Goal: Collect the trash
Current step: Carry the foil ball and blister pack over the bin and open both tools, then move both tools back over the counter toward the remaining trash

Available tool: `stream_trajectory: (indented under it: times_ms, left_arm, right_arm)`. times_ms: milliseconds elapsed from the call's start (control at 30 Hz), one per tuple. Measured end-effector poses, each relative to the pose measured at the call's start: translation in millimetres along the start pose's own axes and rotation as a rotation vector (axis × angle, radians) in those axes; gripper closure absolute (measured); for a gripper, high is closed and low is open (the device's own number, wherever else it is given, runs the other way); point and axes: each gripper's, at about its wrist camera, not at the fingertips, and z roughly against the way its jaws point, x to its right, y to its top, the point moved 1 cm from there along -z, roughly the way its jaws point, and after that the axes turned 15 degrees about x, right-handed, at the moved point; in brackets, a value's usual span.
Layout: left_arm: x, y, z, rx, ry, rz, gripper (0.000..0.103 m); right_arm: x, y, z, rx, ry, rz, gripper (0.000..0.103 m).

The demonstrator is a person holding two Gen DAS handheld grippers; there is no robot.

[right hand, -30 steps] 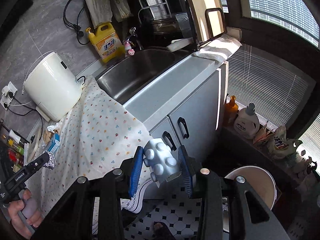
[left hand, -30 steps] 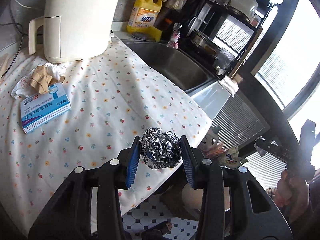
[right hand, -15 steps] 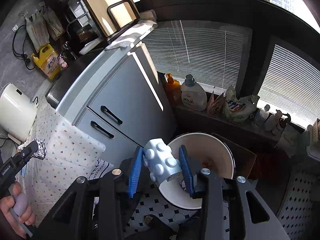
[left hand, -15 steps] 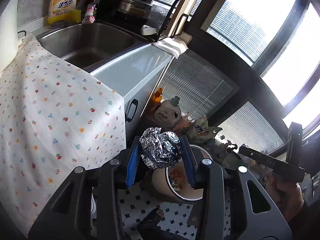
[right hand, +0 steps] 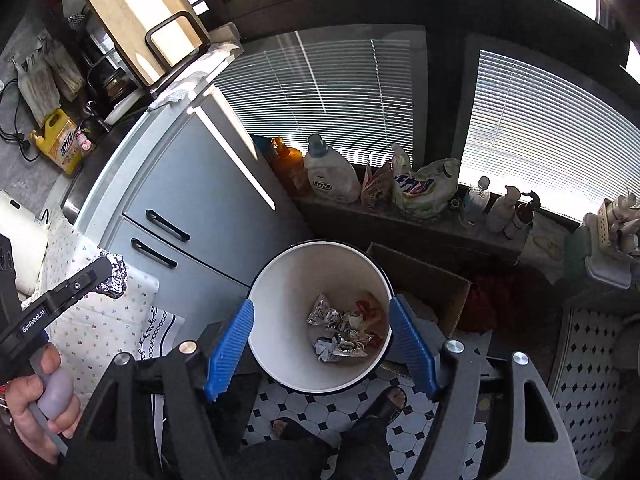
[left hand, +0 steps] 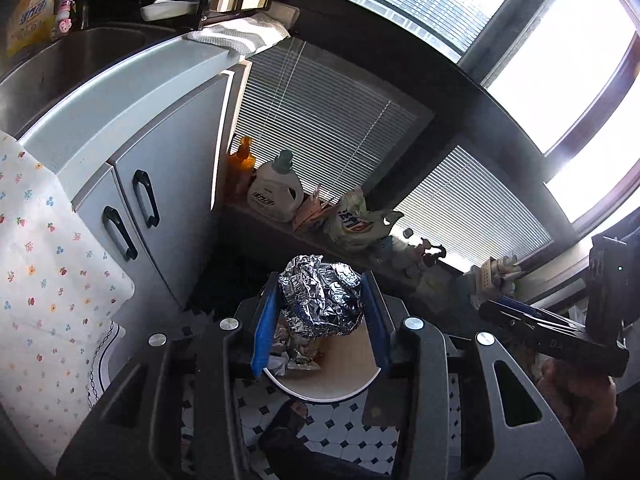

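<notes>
A crumpled foil ball (left hand: 320,300) sits pinched between the blue pads of my left gripper (left hand: 320,320), hanging just above the white trash bin (left hand: 332,396). The right wrist view shows the same foil ball (right hand: 114,276) at the tip of the left gripper (right hand: 98,274), left of the bin. My right gripper (right hand: 320,344) hovers over the bin (right hand: 288,300), its jaws opening wide with nothing between them. Crumpled wrappers (right hand: 344,328) lie at the bin's bottom. The right gripper (left hand: 496,310) also shows at the right edge of the left wrist view.
A grey cabinet (right hand: 192,208) with black handles stands left of the bin. A cardboard box (right hand: 424,280) sits behind it on the right. Detergent bottles (right hand: 330,176) and bags line the window ledge. A floral cloth (left hand: 44,264) hangs left. A person's sandalled feet (right hand: 384,400) stand on the tiled floor.
Both grippers swung from the counter to above the bin. The right jaws spread apart, and the white knobbed piece they held is gone from between them. The left still grips the foil.
</notes>
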Motion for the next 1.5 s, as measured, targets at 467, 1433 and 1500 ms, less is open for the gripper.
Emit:
stream_trajectory:
  times_ms: [467, 1433, 1500]
  left_arm:
    - [62.5, -10.0, -70.8, -0.095, -0.062, -0.07, 0.062]
    - [-52.0, 30.2, 47.2, 0.085, 0.156, 0.019, 0.01]
    - [-68.7, 35.4, 67.8, 0.114, 0.194, 0.038, 0.009]
  right_arm:
    - [60.8, -4.2, 25.1, 0.027, -0.061, -0.077, 0.032]
    - [-72.4, 9.8, 5.0, 0.031, 0.114, 0.058, 0.023]
    - [-94.1, 12.9, 4.3, 0.037, 0.144, 0.083, 0.02]
